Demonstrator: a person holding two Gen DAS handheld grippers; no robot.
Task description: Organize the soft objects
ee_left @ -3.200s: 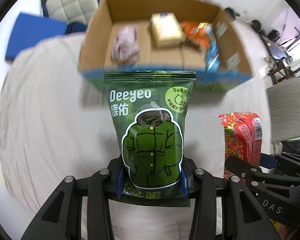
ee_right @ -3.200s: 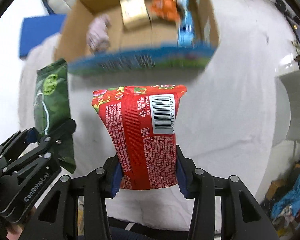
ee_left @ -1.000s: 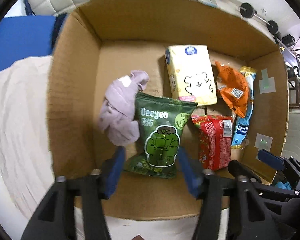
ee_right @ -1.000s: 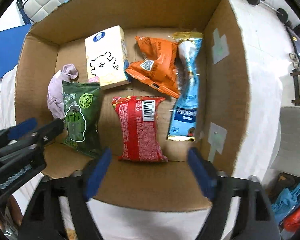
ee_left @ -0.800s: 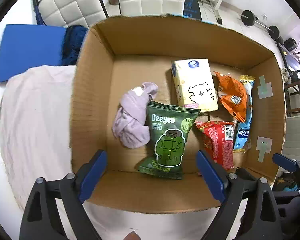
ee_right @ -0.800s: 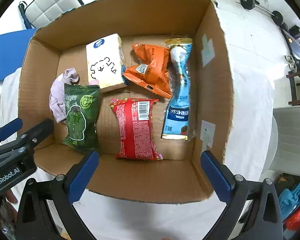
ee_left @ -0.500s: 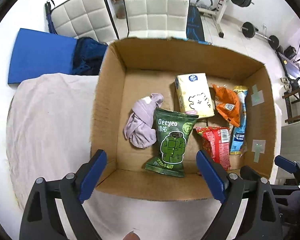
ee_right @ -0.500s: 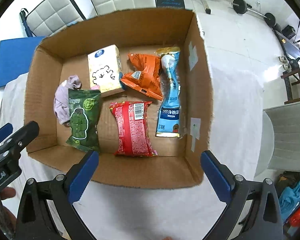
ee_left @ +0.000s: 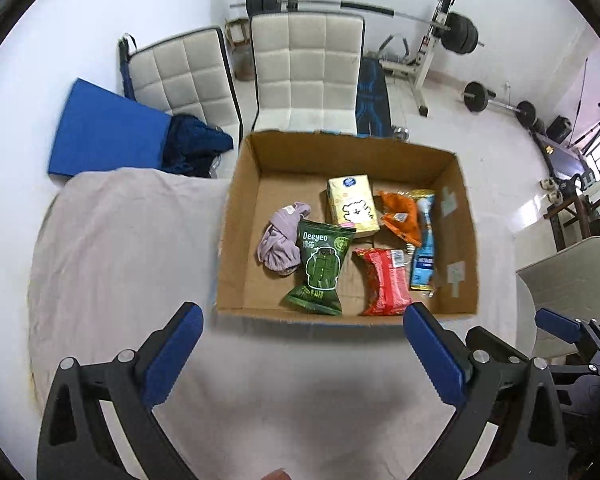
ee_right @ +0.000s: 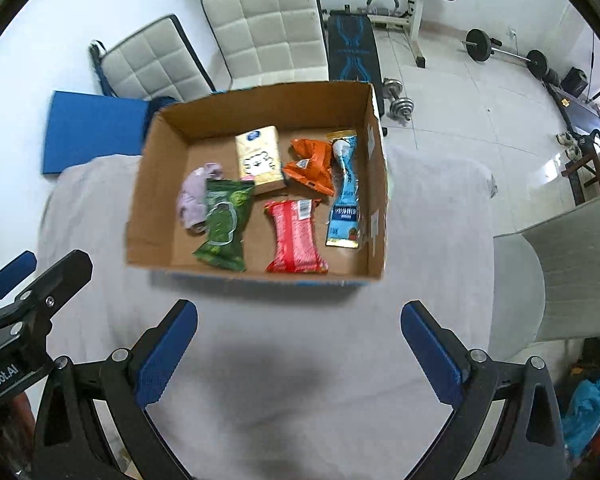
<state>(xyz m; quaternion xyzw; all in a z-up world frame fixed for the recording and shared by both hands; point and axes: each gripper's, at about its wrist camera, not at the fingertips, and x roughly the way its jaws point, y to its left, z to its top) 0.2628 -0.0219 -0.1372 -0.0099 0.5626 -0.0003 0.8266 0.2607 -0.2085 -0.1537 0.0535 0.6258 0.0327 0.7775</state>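
Note:
An open cardboard box (ee_left: 236,240) (ee_right: 148,200) stands on the cloth-covered table. Inside lie a green Deeyeo packet (ee_left: 320,270) (ee_right: 222,224), a red packet (ee_left: 384,282) (ee_right: 294,236), a lilac cloth (ee_left: 278,240) (ee_right: 194,196), a yellow tissue pack (ee_left: 352,206) (ee_right: 260,160), an orange packet (ee_left: 400,218) (ee_right: 310,168) and a blue sachet (ee_left: 424,252) (ee_right: 346,196). My left gripper (ee_left: 304,356) is open and empty, above the table in front of the box. My right gripper (ee_right: 298,348) is open and empty, likewise in front of the box.
The table carries a pale cloth (ee_left: 120,248) (ee_right: 432,240). Two white padded chairs (ee_left: 304,68) (ee_right: 260,28) and a blue mat (ee_left: 104,132) stand behind the box. Gym weights (ee_left: 460,32) are at the back. A grey chair (ee_right: 572,268) is on the right.
Both grippers let go of the green and red packets inside the box, opened wide, and drew back and up; the box now looks smaller and farther away.

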